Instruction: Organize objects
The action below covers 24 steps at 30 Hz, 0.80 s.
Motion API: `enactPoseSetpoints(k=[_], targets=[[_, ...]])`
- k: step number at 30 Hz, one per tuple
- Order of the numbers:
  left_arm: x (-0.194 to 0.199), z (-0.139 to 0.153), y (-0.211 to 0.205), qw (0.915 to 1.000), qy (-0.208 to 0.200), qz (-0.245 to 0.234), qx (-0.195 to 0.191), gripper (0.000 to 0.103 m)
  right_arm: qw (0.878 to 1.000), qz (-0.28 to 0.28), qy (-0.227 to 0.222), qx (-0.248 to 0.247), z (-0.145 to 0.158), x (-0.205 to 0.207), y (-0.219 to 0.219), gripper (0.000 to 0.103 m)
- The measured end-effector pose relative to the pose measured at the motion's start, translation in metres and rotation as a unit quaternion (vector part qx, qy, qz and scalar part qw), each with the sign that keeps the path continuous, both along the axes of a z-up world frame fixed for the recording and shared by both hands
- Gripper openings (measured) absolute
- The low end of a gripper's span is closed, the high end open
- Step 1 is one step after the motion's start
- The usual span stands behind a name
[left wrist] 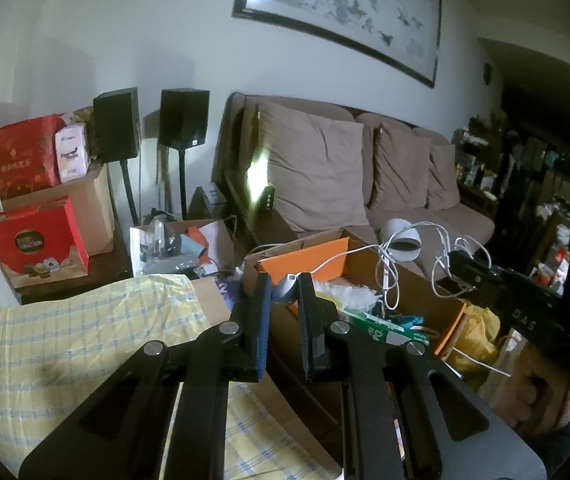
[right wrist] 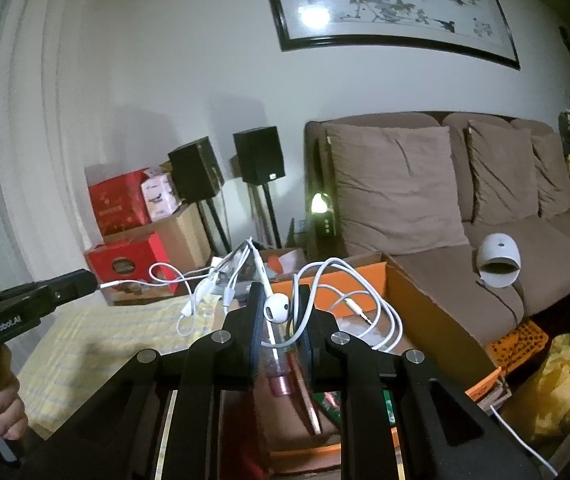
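A tangled white earphone cable stretches in the air between my two grippers, above an open cardboard box. My right gripper is shut on the cable, with one earbud sitting between its fingers and loops hanging off to the right. In the same view my left gripper is at the left, shut on the cable's far end. In the left wrist view my left gripper has its jaws nearly together and the cable runs right to my right gripper.
The cardboard box holds a feather duster, clips and packets. A yellow checked cloth lies to the left. Behind is a brown sofa with a white dome-shaped object. Red boxes, speakers and a yellow bag crowd the sides.
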<state>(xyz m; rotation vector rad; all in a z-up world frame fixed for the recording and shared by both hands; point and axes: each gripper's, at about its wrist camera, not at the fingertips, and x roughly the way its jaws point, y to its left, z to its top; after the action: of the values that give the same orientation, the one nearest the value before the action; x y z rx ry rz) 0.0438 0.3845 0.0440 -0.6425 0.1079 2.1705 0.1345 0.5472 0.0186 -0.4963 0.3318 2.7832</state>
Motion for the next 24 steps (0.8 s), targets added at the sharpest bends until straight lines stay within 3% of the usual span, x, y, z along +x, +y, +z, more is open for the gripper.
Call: enactPoseSetpoints(k=[7, 15, 18, 24], targets=[[0.002, -0.005, 0.028, 0.9998, -0.004, -0.021, -0.004, 0.012, 0.999, -0.028, -0.011, -0.015, -0.007, 0.005, 0.021, 0.015], [0.007, -0.026, 0.075, 0.9983, -0.014, -0.048, -0.031, 0.012, 0.995, -0.064, -0.057, -0.058, -0.029, -0.002, 0.048, 0.015], [0.008, -0.041, 0.097, 0.9971, -0.005, -0.056, -0.052, 0.012, 0.993, -0.072, -0.082, -0.047, -0.038, -0.008, 0.05, 0.015], [0.008, -0.065, 0.119, 0.9946, -0.023, -0.071, -0.072, 0.012, 0.989, -0.086, -0.111, -0.048, -0.051, -0.01, 0.058, 0.015]])
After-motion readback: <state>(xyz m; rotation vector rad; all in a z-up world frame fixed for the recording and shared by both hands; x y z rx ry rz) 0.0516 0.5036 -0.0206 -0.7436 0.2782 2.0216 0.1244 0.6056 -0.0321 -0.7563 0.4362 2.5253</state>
